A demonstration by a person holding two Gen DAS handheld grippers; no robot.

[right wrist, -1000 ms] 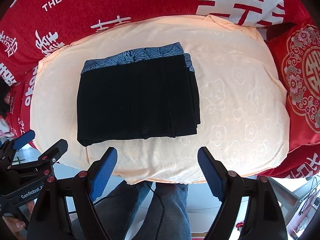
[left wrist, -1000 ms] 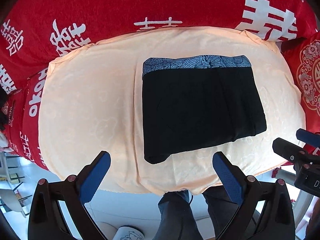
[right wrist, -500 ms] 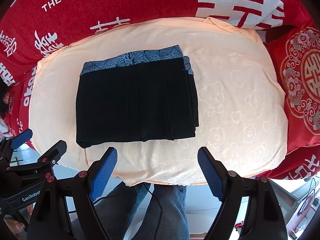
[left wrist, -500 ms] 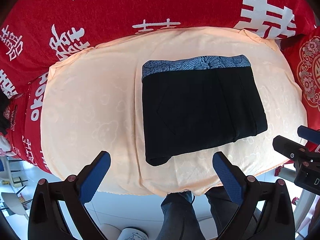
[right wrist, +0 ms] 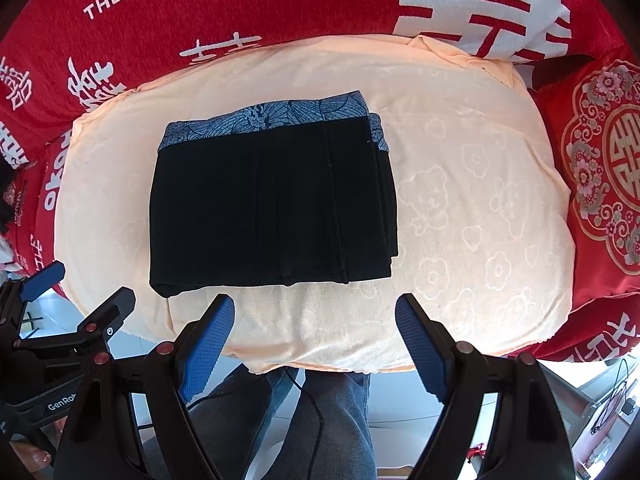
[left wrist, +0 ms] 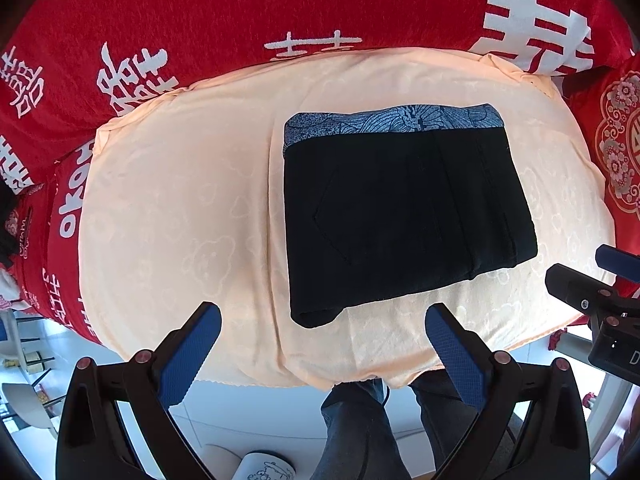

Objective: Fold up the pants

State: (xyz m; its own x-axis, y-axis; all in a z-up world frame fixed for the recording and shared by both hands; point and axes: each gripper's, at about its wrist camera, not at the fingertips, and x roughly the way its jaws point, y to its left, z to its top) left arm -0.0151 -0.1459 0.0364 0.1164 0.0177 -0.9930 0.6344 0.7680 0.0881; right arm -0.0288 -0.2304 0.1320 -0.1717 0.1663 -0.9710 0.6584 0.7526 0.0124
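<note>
The black pants lie folded into a compact rectangle on a peach towel, with the blue patterned waistband along the far edge. They also show in the right wrist view, with stacked layers at their right side. My left gripper is open and empty, held above the towel's near edge, apart from the pants. My right gripper is open and empty, also short of the pants' near edge.
The towel covers a surface draped in red cloth with white lettering. A red embroidered cushion lies at the right. The person's jeans-clad legs and a white floor show below the near edge.
Both grippers stay open and almost still. The views shift only slightly; the folded pants have not moved.
</note>
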